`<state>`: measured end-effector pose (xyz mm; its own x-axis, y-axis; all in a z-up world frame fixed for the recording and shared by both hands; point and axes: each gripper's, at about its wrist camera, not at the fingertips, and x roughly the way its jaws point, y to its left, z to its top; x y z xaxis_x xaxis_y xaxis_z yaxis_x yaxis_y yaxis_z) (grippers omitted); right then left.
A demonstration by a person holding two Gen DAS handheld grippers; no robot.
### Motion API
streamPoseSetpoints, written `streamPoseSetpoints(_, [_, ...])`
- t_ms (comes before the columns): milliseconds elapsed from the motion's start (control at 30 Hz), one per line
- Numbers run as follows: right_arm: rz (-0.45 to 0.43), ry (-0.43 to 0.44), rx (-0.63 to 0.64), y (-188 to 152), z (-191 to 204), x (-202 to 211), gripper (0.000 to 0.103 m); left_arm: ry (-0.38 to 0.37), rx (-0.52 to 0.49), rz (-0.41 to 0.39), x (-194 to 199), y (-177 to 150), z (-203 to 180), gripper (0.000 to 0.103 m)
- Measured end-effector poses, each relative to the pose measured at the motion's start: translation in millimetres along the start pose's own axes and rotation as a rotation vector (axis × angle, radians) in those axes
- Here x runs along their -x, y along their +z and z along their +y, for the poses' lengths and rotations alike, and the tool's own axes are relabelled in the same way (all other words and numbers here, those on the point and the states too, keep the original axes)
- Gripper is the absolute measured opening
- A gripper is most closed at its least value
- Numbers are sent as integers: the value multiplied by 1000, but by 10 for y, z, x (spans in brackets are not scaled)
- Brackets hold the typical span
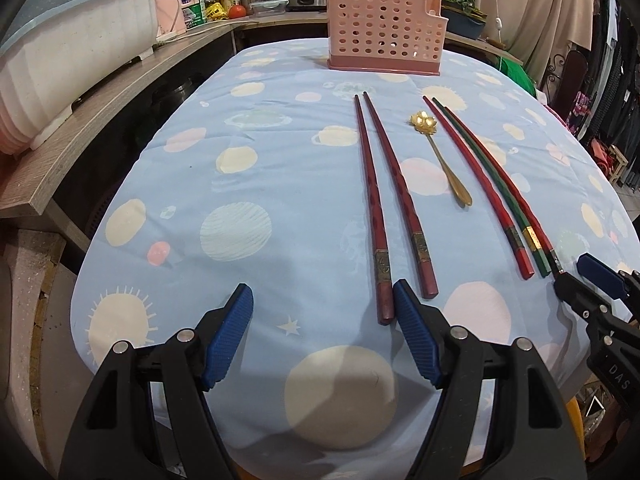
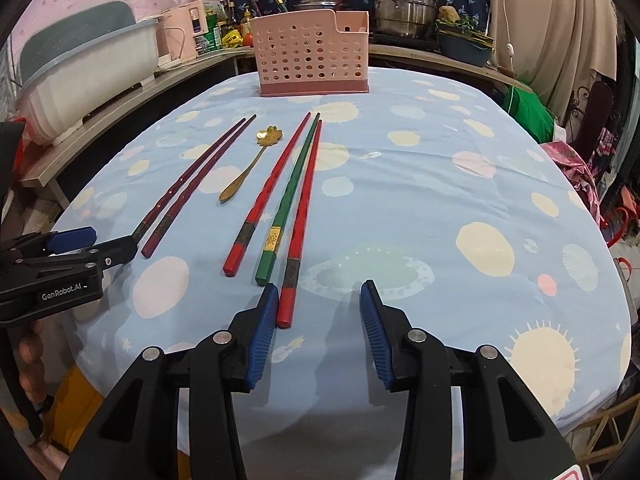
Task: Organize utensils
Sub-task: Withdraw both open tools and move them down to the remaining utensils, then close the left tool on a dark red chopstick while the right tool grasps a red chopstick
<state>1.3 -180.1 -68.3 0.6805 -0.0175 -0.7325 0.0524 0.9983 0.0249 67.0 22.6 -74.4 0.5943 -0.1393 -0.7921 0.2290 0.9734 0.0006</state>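
Risk, I judge: both released, the left hand-held gripper (image 1: 323, 336) and right hand-held gripper (image 2: 318, 334) could roll 5 chopsticks (image 2: 298, 196) toward 6 o'clock, missing the pink holder (image 2: 312, 56) at 12.

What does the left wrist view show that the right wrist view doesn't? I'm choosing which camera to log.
Only the left wrist view shows the open left tool head-on, its right pad beside the dark maroon chopstick pair. Only the right wrist view shows the open right tool head-on, with the rightmost red chopstick ending beside its left pad. Both show the perforated pink plastic utensil basket, the gold flower-shaped spoon, the green chopstick and the blue planet-print tablecloth.
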Motion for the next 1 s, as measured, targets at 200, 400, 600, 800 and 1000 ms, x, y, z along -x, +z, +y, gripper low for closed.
streamPoseSetpoints(200, [-3, -1, -5, 32, -16, -30, 37, 4, 8, -5, -33, 36, 2, 68])
streamPoseSetpoints(400, [-7, 0, -15, 85, -40, -74, 31, 5, 10, -8, -58, 72, -11, 68])
streamPoseSetpoints(600, [-9, 6, -16, 114, -44, -99, 25, -7, -6, -17, -60, 93, -49, 59])
streamPoseSetpoints(800, [-8, 13, -16, 137, -40, -125, 20, -33, -10, -16, -44, 109, -67, 40])
streamPoseSetpoints(1000, [-2, 27, -19, 143, -40, -129, 10, -51, -4, -15, -36, 110, -67, 17])
